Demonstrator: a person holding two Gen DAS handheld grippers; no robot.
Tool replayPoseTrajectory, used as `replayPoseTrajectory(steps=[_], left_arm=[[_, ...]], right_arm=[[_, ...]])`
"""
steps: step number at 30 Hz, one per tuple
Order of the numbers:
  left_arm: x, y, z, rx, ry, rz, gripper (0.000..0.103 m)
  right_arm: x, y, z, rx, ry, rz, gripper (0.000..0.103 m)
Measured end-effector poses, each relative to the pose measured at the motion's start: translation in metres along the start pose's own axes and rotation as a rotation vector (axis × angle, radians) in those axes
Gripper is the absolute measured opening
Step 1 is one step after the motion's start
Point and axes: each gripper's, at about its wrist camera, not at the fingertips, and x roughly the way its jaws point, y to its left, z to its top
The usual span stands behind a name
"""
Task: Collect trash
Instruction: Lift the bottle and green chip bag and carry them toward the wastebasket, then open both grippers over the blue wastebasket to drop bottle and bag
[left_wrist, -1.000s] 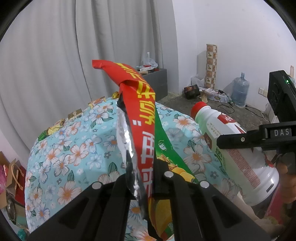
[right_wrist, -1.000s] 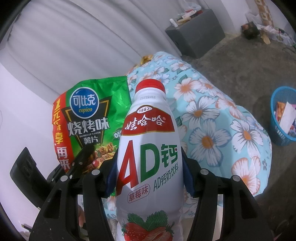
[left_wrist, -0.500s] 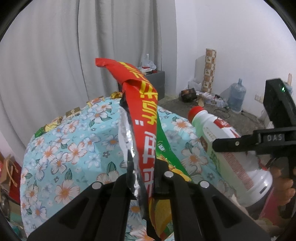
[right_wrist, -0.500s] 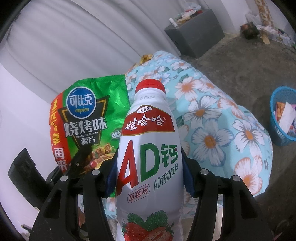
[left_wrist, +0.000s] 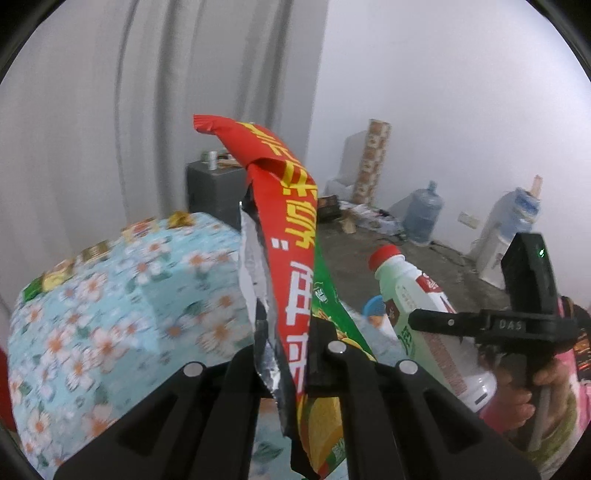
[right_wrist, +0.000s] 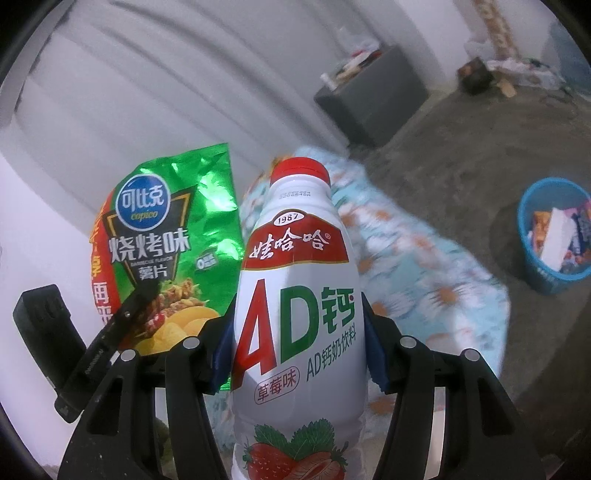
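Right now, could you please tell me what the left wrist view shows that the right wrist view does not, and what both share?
Only the left wrist view shows two water jugs by the far wall and the hand holding the right gripper. Only the right wrist view clearly shows the blue trash basket on the floor. Both show the chip bag pinched in the left gripper, the drink bottle clamped in the right gripper, and the floral tablecloth.

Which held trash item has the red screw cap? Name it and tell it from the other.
The white drink bottle, clamped in the right tongs. The other, the green chip bag, is flat crinkled foil without a cap.
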Motion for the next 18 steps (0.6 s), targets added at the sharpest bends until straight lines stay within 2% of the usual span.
replayPoseTrajectory(steps=[6,10,18], left_arm=[[0.034,-0.039,0.029,0.036,0.044,-0.115,0.001],[0.073,-0.066,0.043,0.062,0.108,-0.181,0.001],[0.195,-0.117,0.054,0.048,0.356,-0.323,0.001]], right_arm=[[-0.050,-0.048,0.011,0.095,-0.117,-0.022,0.055],[-0.078,-0.089,0.014,0.174,-0.179,-0.054,0.055],[-0.103,-0.168,0.019,0.332,-0.257,-0.155,0.055]])
